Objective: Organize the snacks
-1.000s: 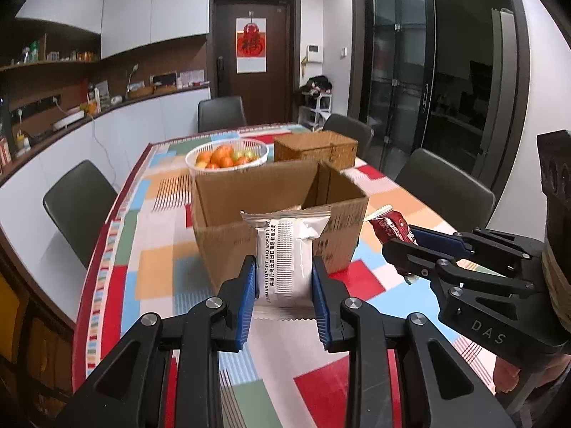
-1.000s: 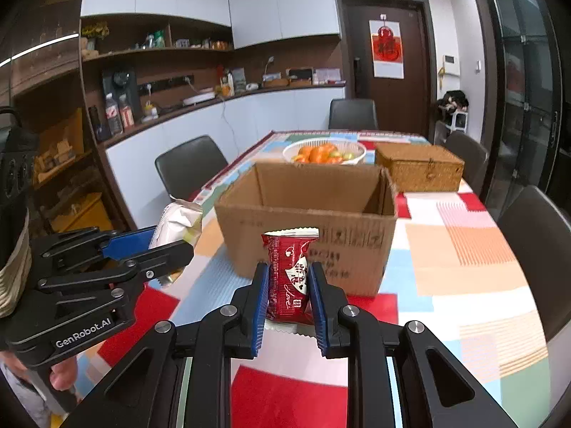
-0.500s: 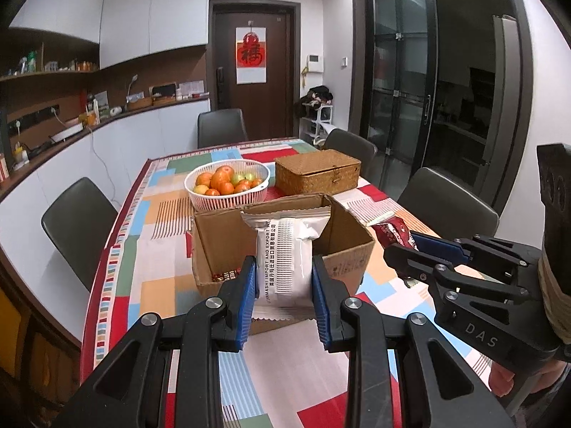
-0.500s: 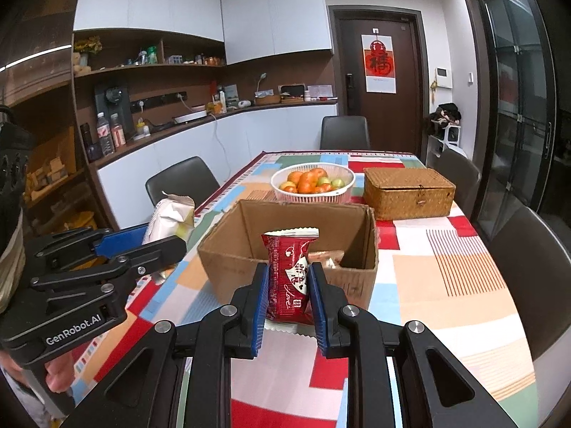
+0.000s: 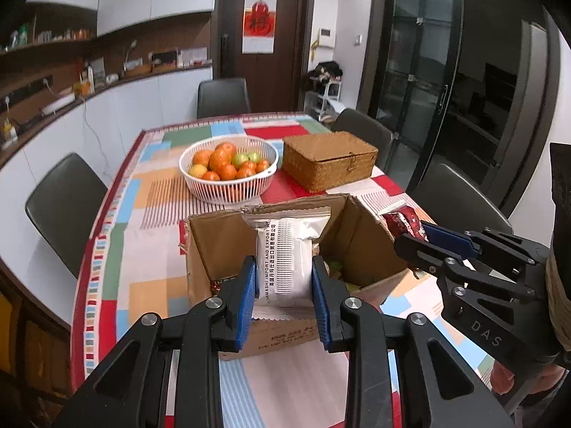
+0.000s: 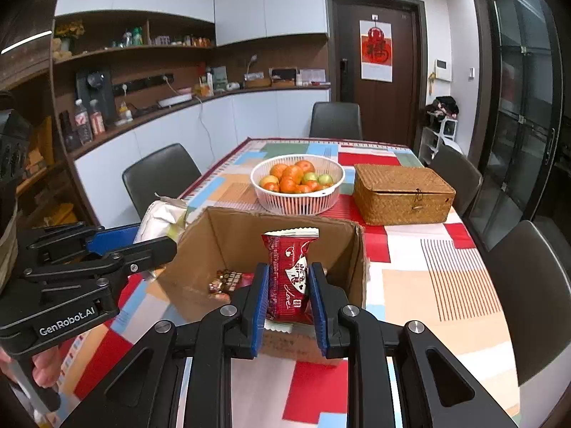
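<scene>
My left gripper [image 5: 284,278] is shut on a silver-white snack packet [image 5: 285,253], held upright over the open cardboard box [image 5: 217,242]. My right gripper [image 6: 288,292] is shut on a red snack packet [image 6: 289,271], also upright above the cardboard box [image 6: 200,249]. Each gripper shows in the other's view: the right gripper [image 5: 424,239] with its red packet [image 5: 401,219] at the box's right side, the left gripper [image 6: 157,242] with its pale packet [image 6: 160,214] at the box's left side. A few wrapped snacks [image 6: 228,280] lie on the box floor.
On the patchwork tablecloth [image 6: 428,260] behind the box stand a white basket of fruit [image 6: 298,182] and a woven lidded box [image 6: 401,192]. Dark chairs [image 6: 160,174] ring the table. A counter with bottles runs along the left wall.
Both grippers have moved forward and risen with their packets, from in front of the box to above its opening. The box's inside now shows.
</scene>
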